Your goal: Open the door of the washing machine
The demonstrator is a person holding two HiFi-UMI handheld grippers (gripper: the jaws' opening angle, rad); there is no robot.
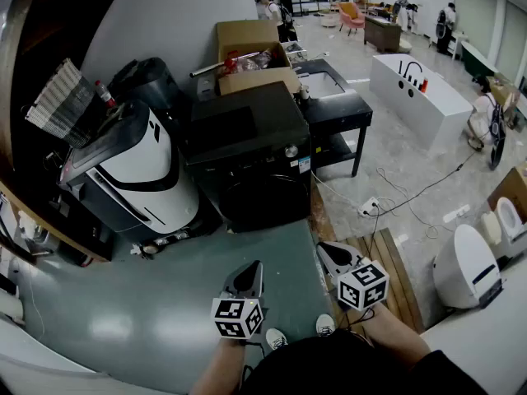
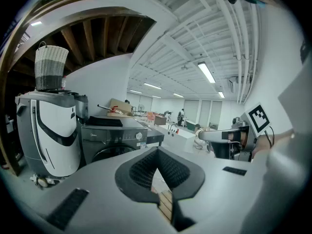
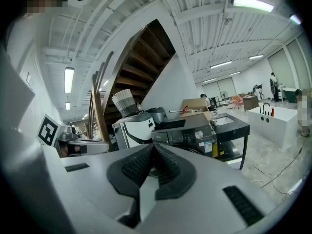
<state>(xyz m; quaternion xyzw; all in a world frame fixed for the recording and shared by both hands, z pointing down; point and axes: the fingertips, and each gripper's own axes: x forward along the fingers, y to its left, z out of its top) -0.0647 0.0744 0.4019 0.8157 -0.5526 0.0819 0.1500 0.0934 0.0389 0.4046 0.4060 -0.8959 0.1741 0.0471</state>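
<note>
The black front-loading washing machine (image 1: 247,151) stands ahead of me on the grey floor, its round door (image 1: 268,200) closed and a silver knob (image 1: 290,151) at its top right. It also shows in the left gripper view as the washing machine (image 2: 114,143) and in the right gripper view as the washing machine (image 3: 187,133). My left gripper (image 1: 249,276) and right gripper (image 1: 333,256) hover side by side well short of the machine, both shut with nothing between the jaws. Each points roughly toward it.
A white and black appliance (image 1: 132,175) stands left of the washer, a wicker basket (image 1: 62,105) behind it. A cardboard box (image 1: 255,60) sits behind the washer, a black table with a sink (image 1: 333,105) to its right. Cables (image 1: 395,200) and a wooden board (image 1: 387,274) lie right.
</note>
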